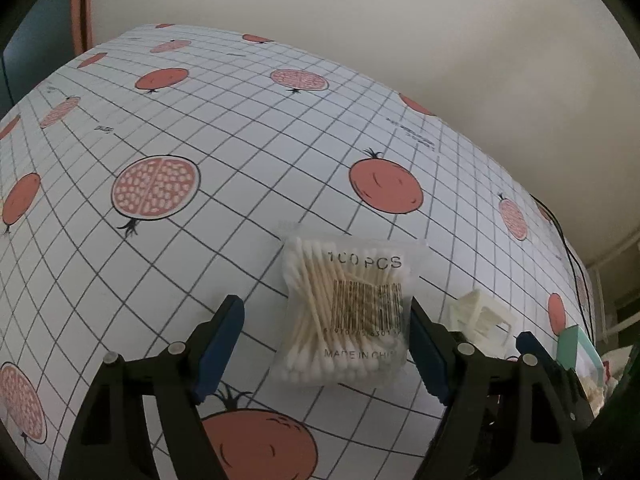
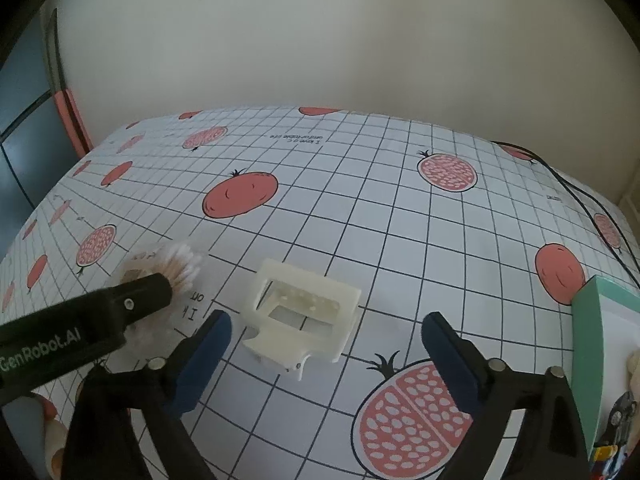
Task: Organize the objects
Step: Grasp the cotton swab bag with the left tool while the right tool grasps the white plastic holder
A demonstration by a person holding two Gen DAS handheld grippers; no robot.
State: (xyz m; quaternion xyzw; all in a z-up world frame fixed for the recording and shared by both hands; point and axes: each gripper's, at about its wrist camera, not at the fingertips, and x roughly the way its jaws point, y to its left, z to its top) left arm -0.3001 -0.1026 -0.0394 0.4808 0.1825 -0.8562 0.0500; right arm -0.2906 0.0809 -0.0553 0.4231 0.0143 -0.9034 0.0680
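Two items nearby: white clip [image 2: 301,312], teal box [image 2: 590,344].

The worktop [image 2: 360,208] is covered by a white cloth with a dark grid and printed red pomegranates, some whole and some cut to show their seeds. Small lines of printed text sit here and there on the cloth. A plain cream wall [image 2: 320,40] rises behind it. A black cable [image 2: 580,192] runs along the far right edge of the worktop.
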